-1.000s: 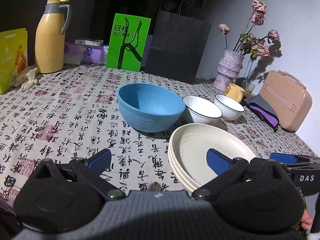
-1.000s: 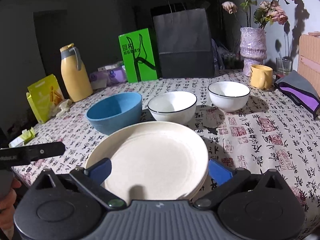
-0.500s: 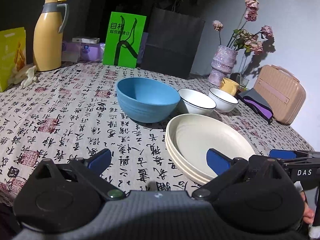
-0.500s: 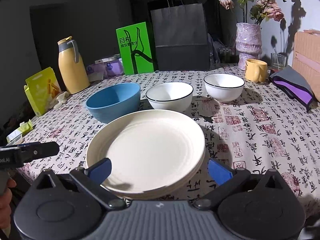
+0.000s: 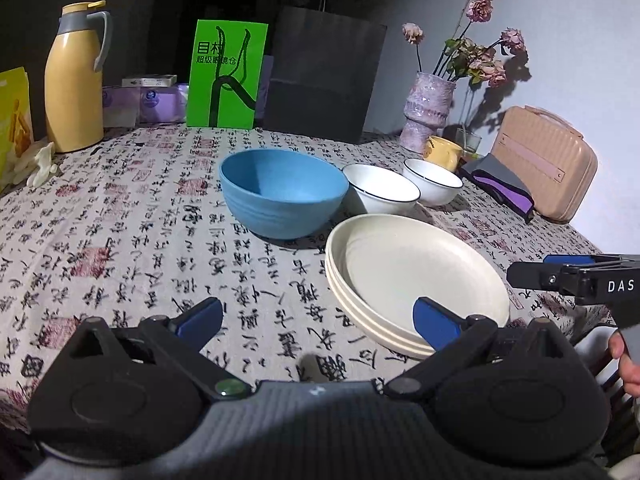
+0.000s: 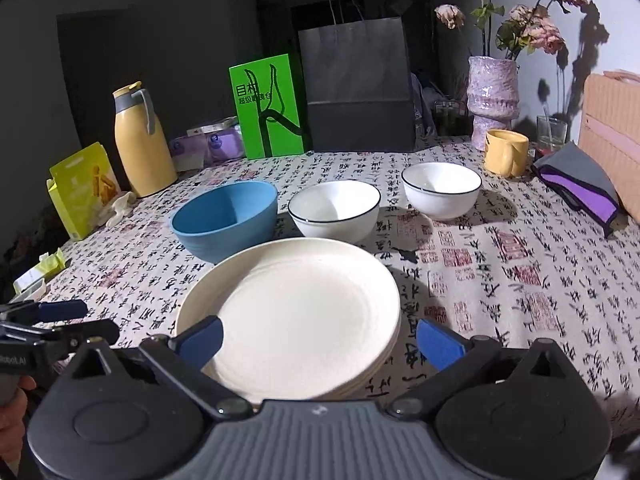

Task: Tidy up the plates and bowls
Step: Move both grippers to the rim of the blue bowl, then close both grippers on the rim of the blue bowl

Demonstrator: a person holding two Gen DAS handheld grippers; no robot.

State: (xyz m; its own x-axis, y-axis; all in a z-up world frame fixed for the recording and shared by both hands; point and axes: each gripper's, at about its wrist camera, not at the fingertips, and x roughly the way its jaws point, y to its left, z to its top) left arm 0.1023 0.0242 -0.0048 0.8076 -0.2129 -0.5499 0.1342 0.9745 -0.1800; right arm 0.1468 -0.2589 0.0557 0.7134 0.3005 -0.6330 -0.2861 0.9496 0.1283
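Observation:
A stack of cream plates [image 5: 408, 276] [image 6: 296, 312] lies near the table's front edge. Behind it stand a blue bowl [image 5: 282, 196] [image 6: 226, 218] and two white black-rimmed bowls, one in the middle [image 5: 380, 192] [image 6: 334, 208] and one to the right [image 5: 432, 180] [image 6: 440, 188]. My left gripper [image 5: 318, 316] is open and empty, low over the cloth left of the plates. My right gripper [image 6: 320, 336] is open and empty, its fingers either side of the plates' near rim without touching.
A calligraphy-print tablecloth [image 5: 120, 240] covers the table. At the back stand a yellow thermos [image 5: 74, 80], a green box [image 5: 226, 76], a black paper bag [image 5: 324, 80] and a vase of dried flowers [image 5: 428, 116]. A yellow mug [image 6: 506, 152], purple cloth [image 6: 576, 184] and pink case [image 5: 544, 168] are at the right.
Both grippers have pulled back and risen slightly, so the plates and bowls look farther off. Both stay open. Nothing on the table moved.

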